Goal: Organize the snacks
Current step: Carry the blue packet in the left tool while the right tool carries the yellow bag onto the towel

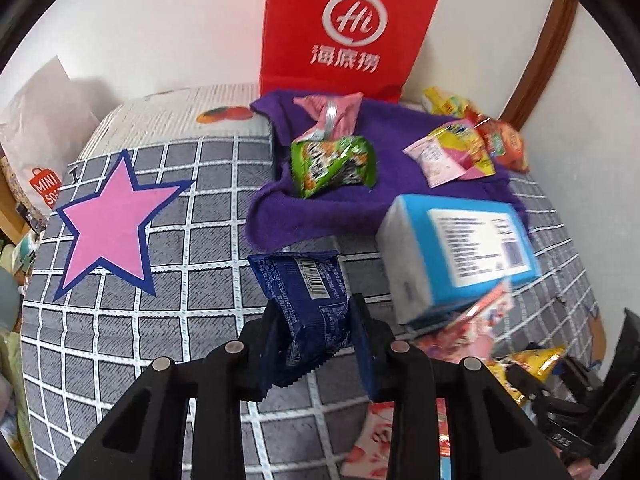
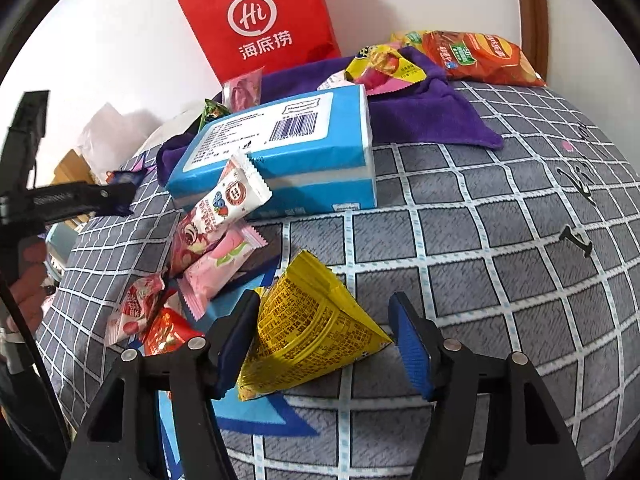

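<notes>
My left gripper (image 1: 316, 320) is shut on a dark blue snack packet (image 1: 308, 304) and holds it above the grey checked cloth (image 1: 192, 272), right of a pink star (image 1: 112, 220). My right gripper (image 2: 324, 328) is open around a yellow triangular snack pouch (image 2: 308, 328) that lies on the cloth; its left pad touches the pouch. The left gripper with the blue packet also shows in the right wrist view (image 2: 116, 196). A purple towel (image 1: 336, 208) carries a green packet (image 1: 332, 164) and pink packets (image 1: 328, 116).
A blue tissue box (image 2: 288, 156) lies mid-table with pink and red snack packets (image 2: 200, 256) heaped beside it. A red paper bag (image 2: 260, 20) stands against the wall. Orange and yellow chip bags (image 2: 480, 56) lie at the far right. A blue star (image 2: 256, 412) lies under the yellow pouch.
</notes>
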`<action>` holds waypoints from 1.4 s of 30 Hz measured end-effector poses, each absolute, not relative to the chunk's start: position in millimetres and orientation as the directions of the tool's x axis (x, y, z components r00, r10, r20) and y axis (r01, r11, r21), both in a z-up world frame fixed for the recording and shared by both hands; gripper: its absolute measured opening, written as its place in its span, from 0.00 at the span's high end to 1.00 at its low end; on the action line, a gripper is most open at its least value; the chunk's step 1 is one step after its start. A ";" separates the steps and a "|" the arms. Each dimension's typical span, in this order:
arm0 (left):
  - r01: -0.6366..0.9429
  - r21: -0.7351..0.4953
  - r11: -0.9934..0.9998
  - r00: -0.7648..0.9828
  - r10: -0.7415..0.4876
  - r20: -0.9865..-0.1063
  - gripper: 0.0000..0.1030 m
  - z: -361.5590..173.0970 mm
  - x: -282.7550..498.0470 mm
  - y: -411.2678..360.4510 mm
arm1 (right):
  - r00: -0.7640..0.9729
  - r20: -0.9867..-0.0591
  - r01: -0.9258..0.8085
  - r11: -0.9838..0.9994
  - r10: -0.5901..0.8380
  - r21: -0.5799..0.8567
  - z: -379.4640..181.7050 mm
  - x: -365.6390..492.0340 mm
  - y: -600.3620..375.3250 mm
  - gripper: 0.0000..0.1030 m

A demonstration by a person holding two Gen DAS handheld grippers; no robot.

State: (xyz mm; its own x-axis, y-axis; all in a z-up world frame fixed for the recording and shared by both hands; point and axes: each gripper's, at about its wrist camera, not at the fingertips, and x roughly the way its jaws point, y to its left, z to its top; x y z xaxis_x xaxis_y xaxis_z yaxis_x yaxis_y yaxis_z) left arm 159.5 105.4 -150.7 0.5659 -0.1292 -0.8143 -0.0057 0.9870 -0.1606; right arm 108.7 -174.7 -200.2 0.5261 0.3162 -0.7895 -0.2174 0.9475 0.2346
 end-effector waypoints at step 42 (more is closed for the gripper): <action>-0.002 -0.185 0.983 0.680 -0.134 -0.721 0.70 -70.2 302.4 80.5 | 0.673 -0.645 -0.281 0.932 0.362 0.230 -48.4 331.8 -127.5 0.49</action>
